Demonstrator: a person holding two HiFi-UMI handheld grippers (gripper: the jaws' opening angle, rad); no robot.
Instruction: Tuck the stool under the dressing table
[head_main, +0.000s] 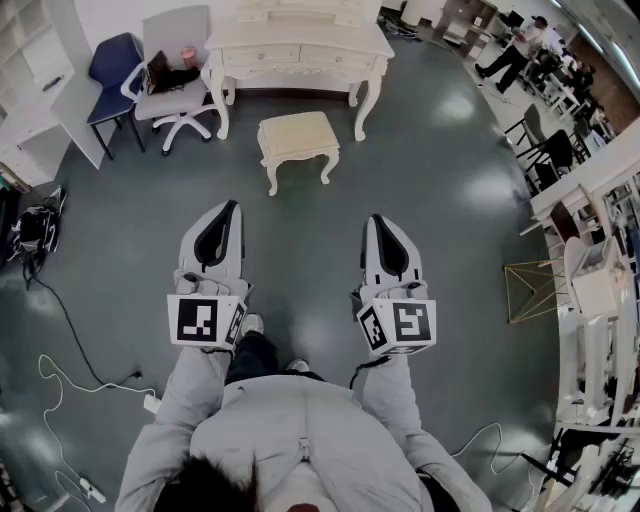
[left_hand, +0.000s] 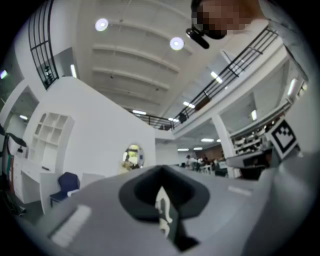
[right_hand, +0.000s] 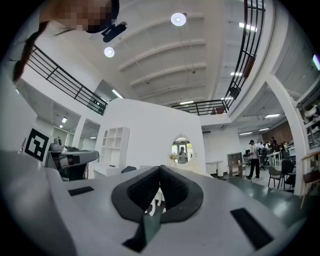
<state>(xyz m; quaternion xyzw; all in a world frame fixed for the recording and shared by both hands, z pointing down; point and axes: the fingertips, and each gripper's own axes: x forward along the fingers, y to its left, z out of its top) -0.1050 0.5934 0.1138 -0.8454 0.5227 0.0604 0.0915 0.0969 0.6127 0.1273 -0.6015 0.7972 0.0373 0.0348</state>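
A cream stool (head_main: 297, 140) with curved legs stands on the grey floor, just in front of the white dressing table (head_main: 300, 52) at the top of the head view. My left gripper (head_main: 233, 204) and right gripper (head_main: 376, 217) are held side by side, well short of the stool, both shut with nothing between their jaws. In the right gripper view the gripper (right_hand: 160, 168) points toward the table's oval mirror (right_hand: 181, 149); a sliver of white furniture shows through its jaw gap. The left gripper (left_hand: 161, 170) also faces the mirror (left_hand: 132, 156).
A white office chair (head_main: 172, 75) and a blue chair (head_main: 110, 70) stand left of the table. A black bag (head_main: 35, 230) and cables (head_main: 70, 340) lie at the left. A gold wire frame (head_main: 535, 290) and shelving (head_main: 600, 300) are at the right. People (head_main: 515, 50) stand at the far right.
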